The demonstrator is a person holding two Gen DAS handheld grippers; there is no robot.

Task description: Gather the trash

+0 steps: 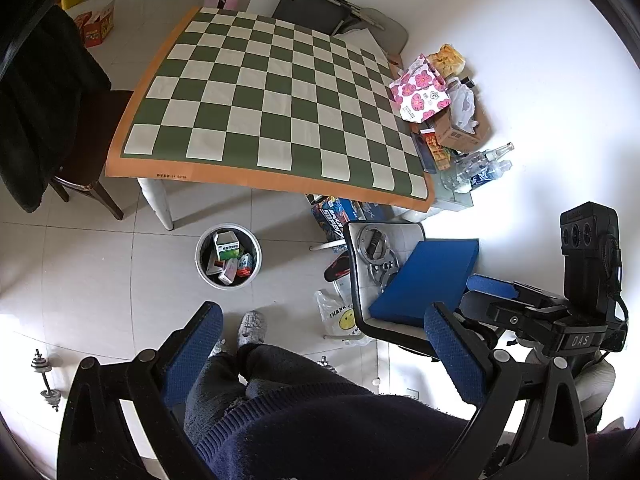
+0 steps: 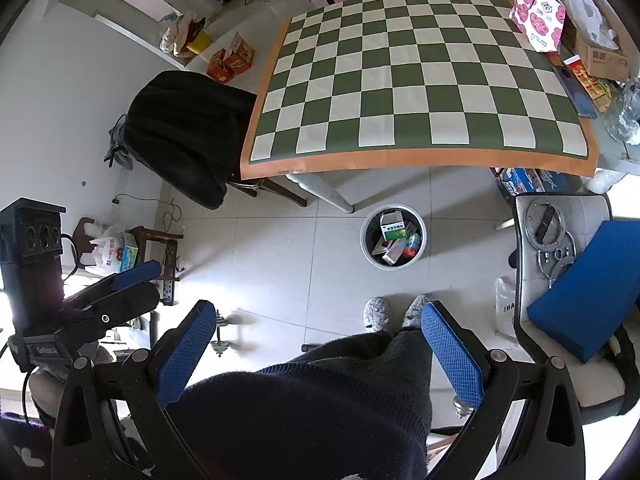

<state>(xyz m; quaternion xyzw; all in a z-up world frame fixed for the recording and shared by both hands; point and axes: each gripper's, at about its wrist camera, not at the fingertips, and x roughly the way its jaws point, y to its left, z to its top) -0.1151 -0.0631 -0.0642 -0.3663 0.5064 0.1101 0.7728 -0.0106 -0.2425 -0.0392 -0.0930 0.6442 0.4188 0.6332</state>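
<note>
Looking down from the left wrist: left gripper (image 1: 320, 356) fingers spread wide, nothing between them, held high over the person's knees (image 1: 280, 380). Round trash bin (image 1: 228, 256) stands on the floor tiles just off the table's near-left leg (image 1: 158, 204), already holding several small cartons (image 1: 228, 254). Checkered cloth (image 1: 272, 108) on the table is bare; clutter sits only at its far-right corner: floral paper bag (image 1: 420, 94), cardboard box (image 1: 460, 134), plastic bottles (image 1: 484, 166). Right gripper (image 1: 492, 292) shows at the right edge, pads look parted, empty.

Right wrist: right gripper (image 2: 320, 356) fingers released and wide, empty, above slippers (image 2: 378, 312). Bin (image 2: 393, 236) sits ahead on the floor, apart from both grippers. Chair (image 2: 524, 240) at right carries a blue pad (image 2: 580, 304) and metal rings (image 2: 548, 236).

Risks: table looks cleared, so grabbing corner clutter may collect non-trash. Reaching from this height could clip the chair or knock the bin over. A dumbbell (image 2: 224, 336) near the feet is a trip hazard.
</note>
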